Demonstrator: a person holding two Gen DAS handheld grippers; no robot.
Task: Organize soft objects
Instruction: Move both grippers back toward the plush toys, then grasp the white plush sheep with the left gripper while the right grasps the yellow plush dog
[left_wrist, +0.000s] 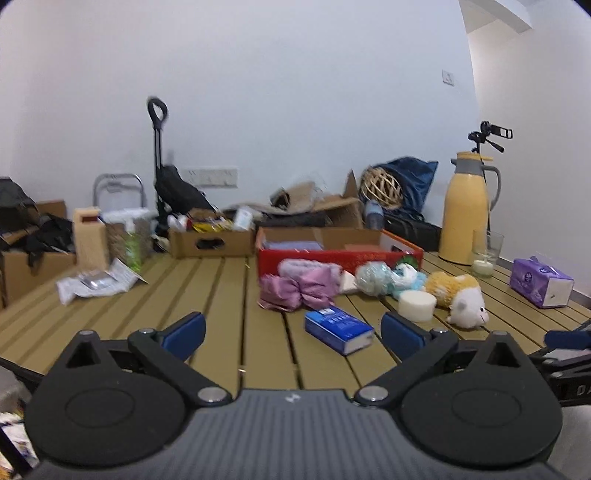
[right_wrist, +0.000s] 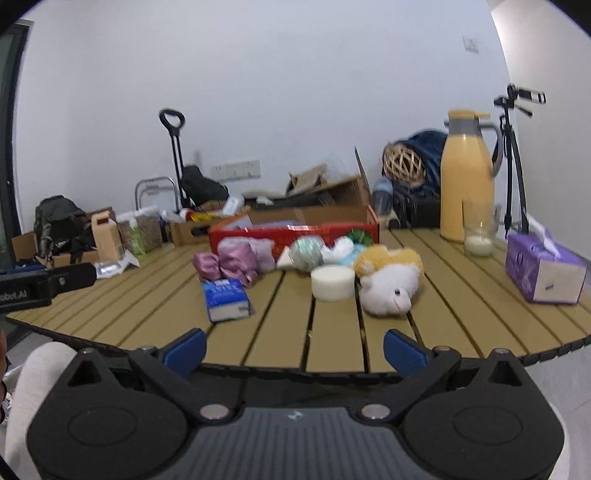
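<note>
Soft things lie in a row on the slatted wooden table (left_wrist: 221, 291): a pink-purple cloth bundle (left_wrist: 301, 284) (right_wrist: 232, 260), a teal mesh ball (left_wrist: 373, 277) (right_wrist: 306, 253), a white round sponge (left_wrist: 417, 305) (right_wrist: 332, 282) and a yellow-and-white plush toy (left_wrist: 460, 295) (right_wrist: 389, 282). A red open box (left_wrist: 332, 254) (right_wrist: 291, 230) stands behind them. My left gripper (left_wrist: 293, 336) is open and empty, low over the table in front of them. My right gripper (right_wrist: 294, 350) is open and empty at the table's near edge.
A blue book-like box (left_wrist: 338, 330) (right_wrist: 226, 299) lies near the front. A purple tissue box (left_wrist: 541, 282) (right_wrist: 543, 269), a glass (left_wrist: 485, 254) (right_wrist: 479, 232) and a yellow thermos (left_wrist: 467, 214) (right_wrist: 467, 173) stand at the right. Cardboard boxes and bags crowd the back.
</note>
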